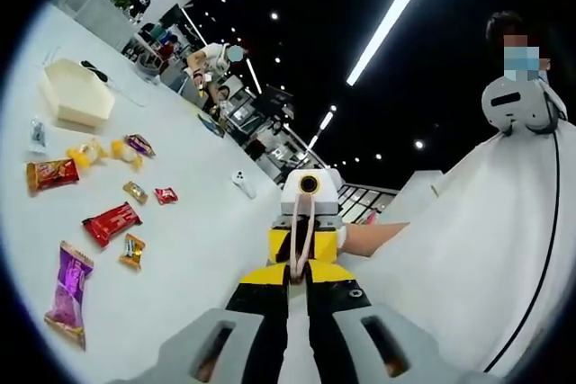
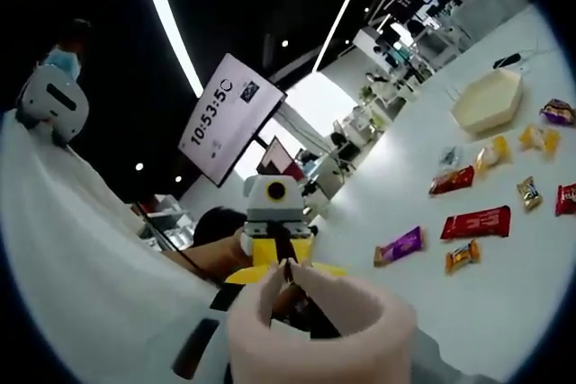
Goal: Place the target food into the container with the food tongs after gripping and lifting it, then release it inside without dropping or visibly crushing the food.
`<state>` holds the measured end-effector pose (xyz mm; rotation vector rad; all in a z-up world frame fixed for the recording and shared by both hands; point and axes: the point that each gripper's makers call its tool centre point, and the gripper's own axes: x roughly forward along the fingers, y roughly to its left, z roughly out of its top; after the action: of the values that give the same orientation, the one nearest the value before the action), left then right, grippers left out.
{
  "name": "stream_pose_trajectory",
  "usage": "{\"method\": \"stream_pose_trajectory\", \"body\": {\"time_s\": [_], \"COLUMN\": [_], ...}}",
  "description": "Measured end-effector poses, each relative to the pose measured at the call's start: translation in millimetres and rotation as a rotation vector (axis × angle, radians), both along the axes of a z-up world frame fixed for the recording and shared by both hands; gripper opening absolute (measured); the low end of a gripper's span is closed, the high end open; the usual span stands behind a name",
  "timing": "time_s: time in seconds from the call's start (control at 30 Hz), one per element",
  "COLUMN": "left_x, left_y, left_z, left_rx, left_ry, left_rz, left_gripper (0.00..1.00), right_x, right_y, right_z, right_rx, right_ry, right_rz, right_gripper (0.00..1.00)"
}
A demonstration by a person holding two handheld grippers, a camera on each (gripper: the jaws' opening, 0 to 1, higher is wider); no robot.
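The snacks lie loose on the white table: a red bar, a purple packet, small candies, well apart from the pale container. Which is the target cannot be told. The pink tongs block the right gripper, which pinches them. The left gripper is cut off low; its jaws stand apart, bare.

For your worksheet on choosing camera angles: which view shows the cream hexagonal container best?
The left gripper view. There the cream hexagonal container lies closer and larger, its rim and side walls distinct on the white table. In the right gripper view the container looks smaller and paler, merging somewhat into the tabletop.
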<state>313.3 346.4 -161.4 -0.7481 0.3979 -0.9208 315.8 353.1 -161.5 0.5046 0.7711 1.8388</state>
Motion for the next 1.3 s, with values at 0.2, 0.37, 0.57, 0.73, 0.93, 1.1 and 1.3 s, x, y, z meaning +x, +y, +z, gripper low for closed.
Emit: {"method": "stream_pose_trajectory", "body": {"time_s": [0.2, 0.37, 0.57, 0.73, 0.93, 1.1, 1.3], "left_x": [1.8, 0.5, 1.2, 2.2, -0.6, -2.2, -2.3], "left_y": [1.0, -3.8, -2.1, 1.9, 1.7, -0.5, -1.9], "left_z": [1.5, -1.8, -1.3, 0.7, 1.8, 1.3, 2.0], "left_rx": [-0.001, 0.009, 0.004, -0.005, 0.017, 0.039, 0.048], "left_ry": [-0.007, -0.007, -0.006, -0.005, -0.038, -0.054, -0.067], "left_rz": [0.003, -0.011, -0.006, 0.000, -0.026, -0.043, -0.046], "left_gripper": [0.02, 0.02, 0.02, 0.03, 0.02, 0.02, 0.02], "right_x": [3.3, 4.1, 3.8, 2.3, -1.2, -3.8, -4.9], "right_y": [2.7, 4.1, 2.9, 3.7, 4.5, 2.5, 1.4], "right_z": [3.6, 4.9, 3.9, 5.8, 5.9, 4.8, 5.7], "right_rx": [0.004, 0.004, -0.005, -0.007, -0.009, -0.010, -0.006], "right_ry": [0.026, 0.029, 0.027, 0.045, 0.031, 0.030, 0.030], "right_rz": [-0.006, -0.008, 0.001, 0.003, 0.011, 0.016, 0.015], "right_gripper": [0.14, 0.15, 0.15, 0.18, 0.18, 0.17, 0.17]}}
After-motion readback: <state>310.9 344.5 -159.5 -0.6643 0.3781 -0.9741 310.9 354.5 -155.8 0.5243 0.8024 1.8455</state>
